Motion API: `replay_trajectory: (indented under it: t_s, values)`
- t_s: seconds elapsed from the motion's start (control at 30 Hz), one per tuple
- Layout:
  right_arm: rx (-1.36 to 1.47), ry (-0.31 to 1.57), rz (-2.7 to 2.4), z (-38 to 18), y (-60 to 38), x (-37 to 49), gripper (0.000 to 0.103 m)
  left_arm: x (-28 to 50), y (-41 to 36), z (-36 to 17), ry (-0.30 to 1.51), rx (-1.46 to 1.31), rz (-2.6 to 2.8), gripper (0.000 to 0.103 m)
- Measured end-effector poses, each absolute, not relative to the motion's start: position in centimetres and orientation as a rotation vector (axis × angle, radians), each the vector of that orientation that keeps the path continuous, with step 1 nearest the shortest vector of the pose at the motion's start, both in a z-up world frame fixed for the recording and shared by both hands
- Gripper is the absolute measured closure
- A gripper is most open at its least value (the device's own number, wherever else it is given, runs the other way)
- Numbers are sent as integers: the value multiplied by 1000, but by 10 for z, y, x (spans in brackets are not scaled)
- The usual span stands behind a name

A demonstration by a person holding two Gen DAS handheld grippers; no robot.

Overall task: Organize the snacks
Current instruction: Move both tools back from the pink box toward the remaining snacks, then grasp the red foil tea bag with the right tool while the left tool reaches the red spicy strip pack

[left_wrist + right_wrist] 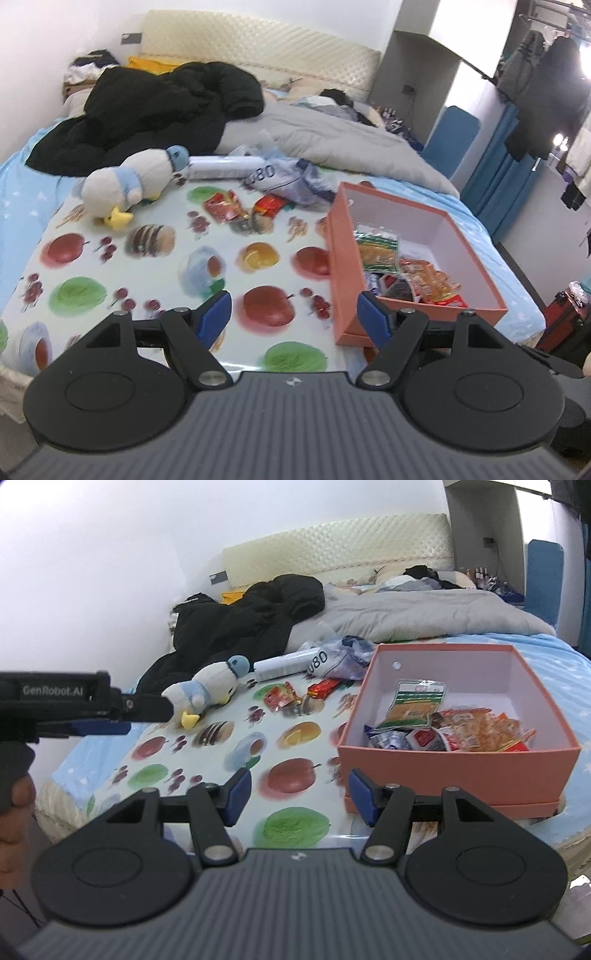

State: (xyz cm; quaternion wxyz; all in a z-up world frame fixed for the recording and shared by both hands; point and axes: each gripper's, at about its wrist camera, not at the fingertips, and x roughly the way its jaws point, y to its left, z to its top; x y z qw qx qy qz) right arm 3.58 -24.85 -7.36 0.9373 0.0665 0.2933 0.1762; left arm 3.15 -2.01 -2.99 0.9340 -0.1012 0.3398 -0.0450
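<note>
An orange box (400,312) (454,771) stands at the right of a fruit-print mat (166,266) (221,753) on the bed. Several snack packets (406,273) (454,727) lie inside it. Loose red snack packets (240,210) (295,698) lie at the mat's far edge. My left gripper (295,317) is open and empty, above the mat's near edge beside the box's left corner. My right gripper (295,794) is open and empty in front of the box's near left corner. The left gripper also shows in the right wrist view (122,716) at the left.
A plush duck (133,181) (207,690) lies at the mat's far left. A white tube (225,166) (284,664) and a crumpled plastic bag (295,177) (343,657) lie behind the snacks. A black jacket (147,110) and grey duvet (332,140) cover the bed beyond.
</note>
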Motion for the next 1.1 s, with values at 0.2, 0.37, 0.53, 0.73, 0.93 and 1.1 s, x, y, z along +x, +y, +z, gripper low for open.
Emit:
replay_trajectory:
  t_s: [0.2,0.37,0.53,0.73,0.93,1.1]
  values:
    - [119,601,367,-75,-237,52,42,50,-7,-36,707,-226,-71,24]
    - [114,608,370,-77,-228,74,42,76,2,-41,722,-234,-63,24]
    - [108,598,373,-76,-214,103,42,104,11,-48,738,-233,-56,24]
    - [122,611,354,-80,-196,143,42,140,26,-63,755,-274,-41,24]
    - [115,621,370,-88,-179,183,42,171,44,-78,766,-309,-5,24]
    - [86,644,388,-103,-161,218,42,211,66,-104,800,-390,16,24]
